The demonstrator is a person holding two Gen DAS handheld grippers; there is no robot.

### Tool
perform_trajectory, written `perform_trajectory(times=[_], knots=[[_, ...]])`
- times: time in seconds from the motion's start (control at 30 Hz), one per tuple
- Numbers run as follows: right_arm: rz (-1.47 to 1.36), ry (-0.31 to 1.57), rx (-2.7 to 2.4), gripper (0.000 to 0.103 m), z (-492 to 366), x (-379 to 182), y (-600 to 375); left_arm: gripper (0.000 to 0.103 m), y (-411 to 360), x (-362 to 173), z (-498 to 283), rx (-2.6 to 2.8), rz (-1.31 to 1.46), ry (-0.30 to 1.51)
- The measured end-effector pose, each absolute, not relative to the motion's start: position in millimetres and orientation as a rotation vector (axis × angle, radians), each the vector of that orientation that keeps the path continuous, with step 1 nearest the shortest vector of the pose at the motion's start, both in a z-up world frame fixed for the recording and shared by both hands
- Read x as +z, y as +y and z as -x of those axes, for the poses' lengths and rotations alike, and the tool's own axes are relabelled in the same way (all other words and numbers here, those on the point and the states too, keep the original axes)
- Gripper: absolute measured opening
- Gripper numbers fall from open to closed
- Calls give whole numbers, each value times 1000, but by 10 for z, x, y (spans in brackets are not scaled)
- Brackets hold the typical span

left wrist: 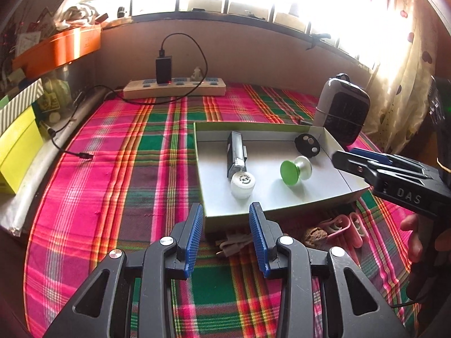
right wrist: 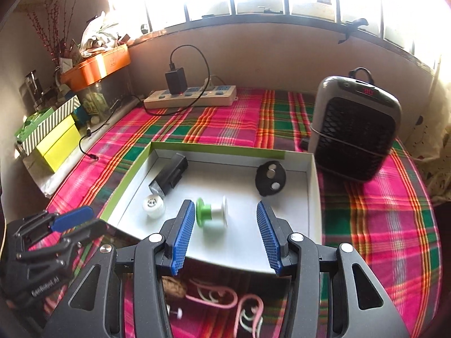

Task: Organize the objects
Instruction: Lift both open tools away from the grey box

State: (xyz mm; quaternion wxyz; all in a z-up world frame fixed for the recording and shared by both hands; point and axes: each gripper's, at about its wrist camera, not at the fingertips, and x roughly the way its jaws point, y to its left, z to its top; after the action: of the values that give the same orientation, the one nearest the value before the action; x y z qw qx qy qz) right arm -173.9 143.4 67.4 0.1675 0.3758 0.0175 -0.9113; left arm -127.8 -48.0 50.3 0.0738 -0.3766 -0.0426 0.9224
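Left tongs [left wrist: 227,236] spread, empty; right tongs [right wrist: 225,236] spread, empty, side marked "DAS"; box [left wrist: 282,211] beyond

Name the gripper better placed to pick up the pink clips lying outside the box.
Probably the right gripper: its open fingers hang directly over the pink clips, just before the box. The left gripper, also empty, sees them off to its right.

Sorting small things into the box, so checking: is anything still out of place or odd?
Yes. A walnut, pink clips and a grey cable lie on the cloth just outside the box's near wall, while four items are inside. Nothing looks spilled or broken.
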Motion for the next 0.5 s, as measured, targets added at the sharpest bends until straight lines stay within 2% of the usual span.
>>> perform_trajectory(times=[0.5], knots=[[-1111, 12, -2658, 47, 1293, 521, 1817, 32, -636, 424, 1091, 2747, 1138, -215]])
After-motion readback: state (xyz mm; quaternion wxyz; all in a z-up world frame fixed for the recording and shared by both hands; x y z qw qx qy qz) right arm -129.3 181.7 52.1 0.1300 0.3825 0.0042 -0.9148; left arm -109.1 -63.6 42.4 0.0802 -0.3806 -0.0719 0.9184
